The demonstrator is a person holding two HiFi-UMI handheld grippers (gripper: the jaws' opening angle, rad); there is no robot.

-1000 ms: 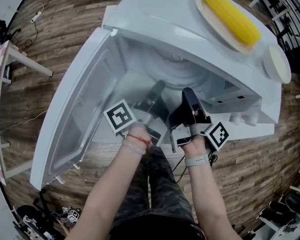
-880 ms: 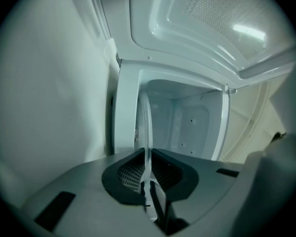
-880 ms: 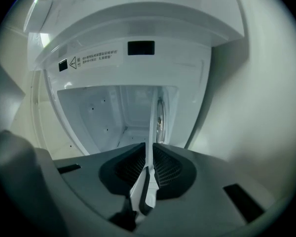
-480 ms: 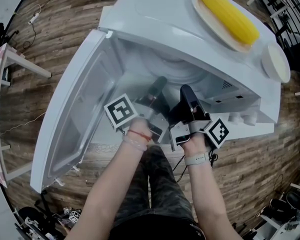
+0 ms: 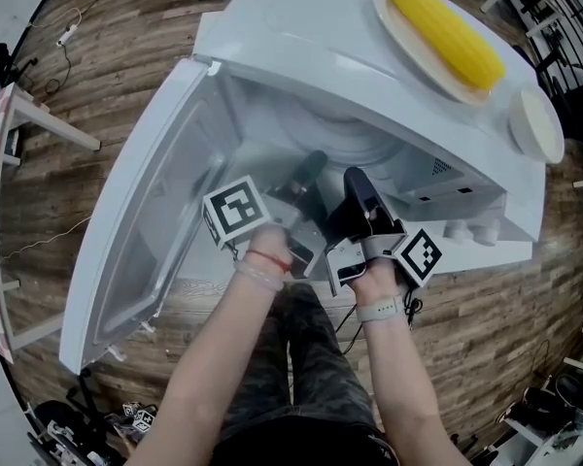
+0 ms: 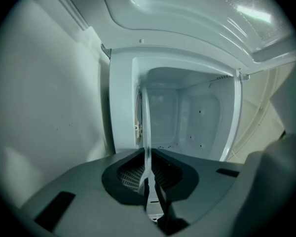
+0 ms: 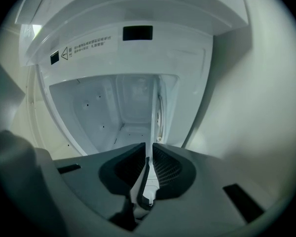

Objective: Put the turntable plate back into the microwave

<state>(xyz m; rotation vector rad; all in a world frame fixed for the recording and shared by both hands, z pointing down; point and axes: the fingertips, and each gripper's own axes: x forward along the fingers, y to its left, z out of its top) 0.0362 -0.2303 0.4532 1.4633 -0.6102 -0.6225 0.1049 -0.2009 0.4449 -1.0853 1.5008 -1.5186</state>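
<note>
The glass turntable plate (image 5: 348, 136) is at the mouth of the white microwave (image 5: 301, 27), held by its near rim in both grippers. My left gripper (image 5: 308, 175) is shut on the plate's rim, which shows edge-on as a thin clear strip (image 6: 146, 127) between the jaws of the left gripper (image 6: 149, 171). My right gripper (image 5: 356, 186) is likewise shut on the plate's rim (image 7: 153, 115), clamped in the right gripper (image 7: 149, 158). The microwave's cavity (image 6: 197, 117) lies straight ahead, and it also fills the right gripper view as the cavity (image 7: 103, 107).
The microwave's door (image 5: 146, 212) hangs open at the left. On the microwave's top stand a plate with a yellow corn cob (image 5: 447, 29) and a small pale dish (image 5: 536, 124). Knobs (image 5: 466, 229) sit on the front panel at the right. A wooden floor surrounds it.
Both grippers have moved slightly forward, carrying the plate a little deeper into the microwave's opening. Their grip is unchanged.
</note>
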